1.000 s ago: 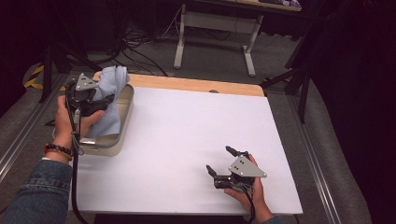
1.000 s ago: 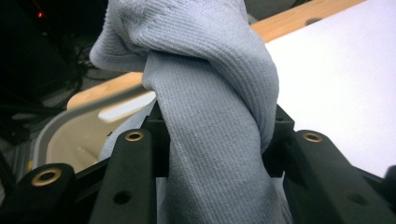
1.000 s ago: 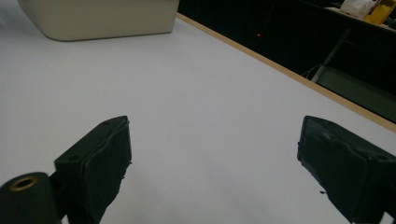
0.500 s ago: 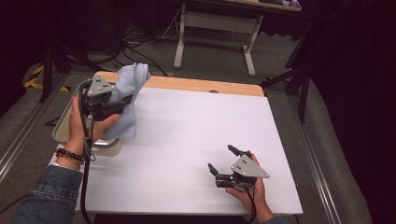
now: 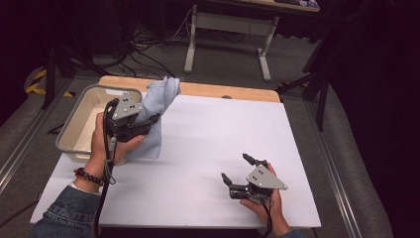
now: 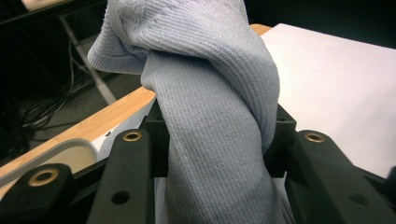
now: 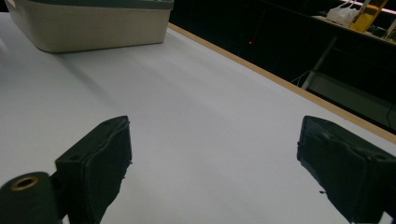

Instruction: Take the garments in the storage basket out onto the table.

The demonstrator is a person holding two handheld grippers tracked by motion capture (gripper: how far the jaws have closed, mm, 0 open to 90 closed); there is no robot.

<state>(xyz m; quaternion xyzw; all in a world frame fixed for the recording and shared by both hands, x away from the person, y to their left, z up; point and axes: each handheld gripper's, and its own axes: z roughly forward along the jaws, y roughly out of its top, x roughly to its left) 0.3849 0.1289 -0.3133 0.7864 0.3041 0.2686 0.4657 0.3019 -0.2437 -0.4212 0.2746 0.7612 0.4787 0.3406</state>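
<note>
Soft ribbed knit, the pale blue cloth (image 5: 154, 113) hangs limp and light just beside the tub (image 5: 79, 115), pinched mid-bunch by my left gripper (image 5: 148, 120), a sound hold, while my right gripper (image 5: 236, 170) rests spread with its 2 pads bare.

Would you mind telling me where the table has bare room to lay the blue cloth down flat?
The white table top is bare between the bin and the right gripper, and along the far wooden edge. It is crowded only at the left, where the left gripper holds the blue cloth beside the bin.
</note>
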